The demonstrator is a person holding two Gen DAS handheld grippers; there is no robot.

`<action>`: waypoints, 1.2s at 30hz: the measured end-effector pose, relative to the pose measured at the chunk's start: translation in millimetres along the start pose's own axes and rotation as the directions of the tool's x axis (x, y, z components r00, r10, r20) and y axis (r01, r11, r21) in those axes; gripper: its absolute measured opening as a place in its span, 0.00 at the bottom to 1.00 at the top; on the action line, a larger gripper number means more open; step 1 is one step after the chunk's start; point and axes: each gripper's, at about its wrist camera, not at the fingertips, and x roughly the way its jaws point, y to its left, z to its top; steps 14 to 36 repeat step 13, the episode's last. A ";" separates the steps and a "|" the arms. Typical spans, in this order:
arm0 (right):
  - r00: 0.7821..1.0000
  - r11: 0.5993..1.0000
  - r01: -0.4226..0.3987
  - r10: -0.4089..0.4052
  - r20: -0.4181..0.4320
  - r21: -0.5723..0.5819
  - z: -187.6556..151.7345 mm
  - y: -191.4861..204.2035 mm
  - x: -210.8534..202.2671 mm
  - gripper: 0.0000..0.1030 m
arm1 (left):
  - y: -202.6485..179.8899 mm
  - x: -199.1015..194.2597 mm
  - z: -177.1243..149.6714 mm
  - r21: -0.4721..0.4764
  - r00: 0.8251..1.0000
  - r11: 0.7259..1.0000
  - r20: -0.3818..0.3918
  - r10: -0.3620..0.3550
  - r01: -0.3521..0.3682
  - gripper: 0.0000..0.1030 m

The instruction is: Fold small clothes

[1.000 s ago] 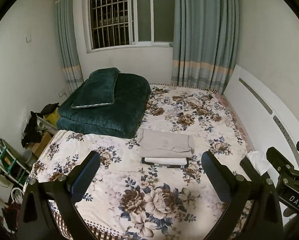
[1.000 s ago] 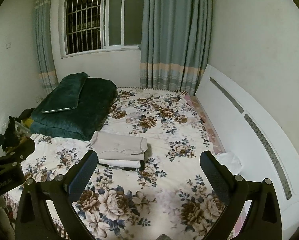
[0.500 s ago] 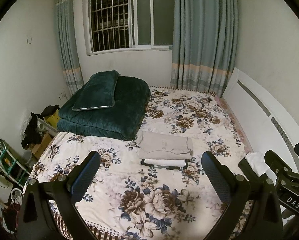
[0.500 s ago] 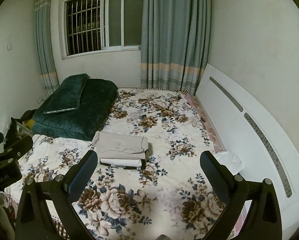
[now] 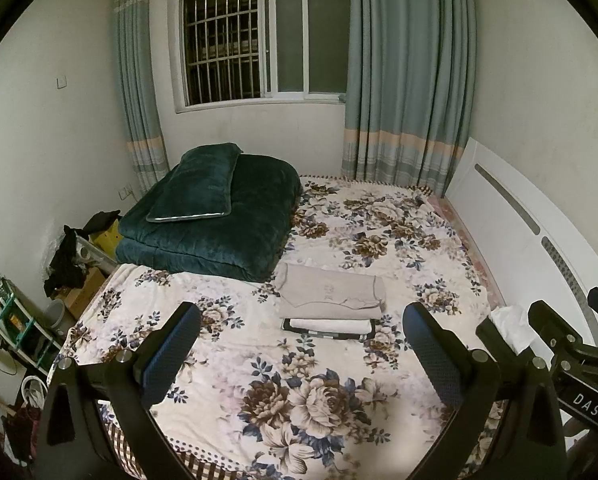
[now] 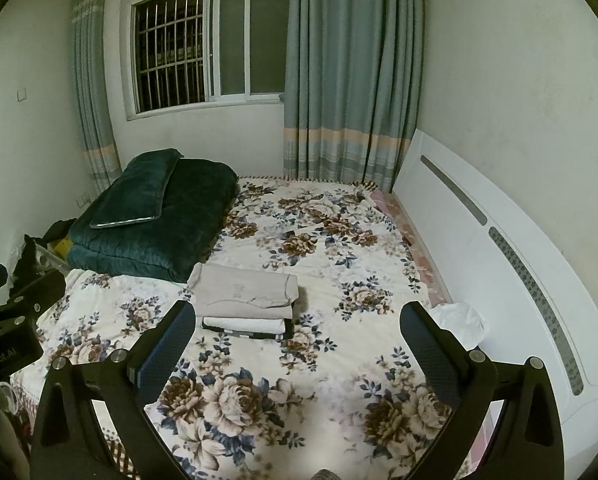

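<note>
Floral bedspread (image 5: 299,380) already has a folded stack (image 5: 331,300). Your left gripper (image 5: 299,344) and right gripper (image 6: 295,344) hang spread and empty, so I'd grab that white cloth (image 6: 459,320) by one edge.

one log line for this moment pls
left gripper: open, empty | right gripper: open, empty | folded stack: on bed | white cloth: by headboard

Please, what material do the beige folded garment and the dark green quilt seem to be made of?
Beige folded garment: probably soft matte knit, perhaps cotton; it lies limp with rounded folds and stitched edges.
Dark green quilt: looks like plush velvet or fleece; it shows patchy sheen and puffy, padded layers.
</note>
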 end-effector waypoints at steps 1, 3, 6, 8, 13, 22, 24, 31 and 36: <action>1.000 1.000 0.001 -0.001 0.000 0.001 0.1 -1.2 -0.1 1.00 | 0.3 0.0 -0.1 0.000 1.000 1.000 0.000 0.001 -0.001 1.00; 1.000 1.000 0.001 -0.001 -0.001 0.001 -0.9 0.7 -1.6 1.00 | 0.5 -0.2 -0.3 -0.002 1.000 1.000 0.001 0.000 0.000 1.00; 1.000 1.000 0.001 -0.001 0.002 0.001 -1.3 0.6 -1.6 1.00 | 1.5 0.5 -2.0 -0.003 1.000 1.000 -0.001 0.001 -0.001 1.00; 1.000 1.000 0.001 -0.001 0.002 0.002 -1.8 0.9 -1.4 1.00 | 1.9 0.6 -2.6 -0.003 1.000 1.000 -0.001 0.001 -0.001 1.00; 1.000 1.000 0.000 0.000 0.004 0.003 -1.2 3.4 -1.8 1.00 | 0.1 -2.9 1.4 -0.003 1.000 1.000 0.007 0.006 -0.006 1.00; 1.000 1.000 0.000 0.000 0.004 0.003 -1.2 3.4 -1.8 1.00 | 0.1 -2.9 1.4 -0.003 1.000 1.000 0.007 0.006 -0.006 1.00; 1.000 1.000 0.000 0.000 0.004 0.003 -1.2 3.4 -1.8 1.00 | 0.1 -2.9 1.4 -0.003 1.000 1.000 0.007 0.006 -0.006 1.00; 1.000 1.000 0.000 0.000 0.004 0.003 -1.2 3.4 -1.8 1.00 | 0.1 -2.9 1.4 -0.003 1.000 1.000 0.007 0.006 -0.006 1.00; 1.000 1.000 0.000 0.000 0.004 0.003 -1.2 3.4 -1.8 1.00 | 0.1 -2.9 1.4 -0.003 1.000 1.000 0.007 0.006 -0.006 1.00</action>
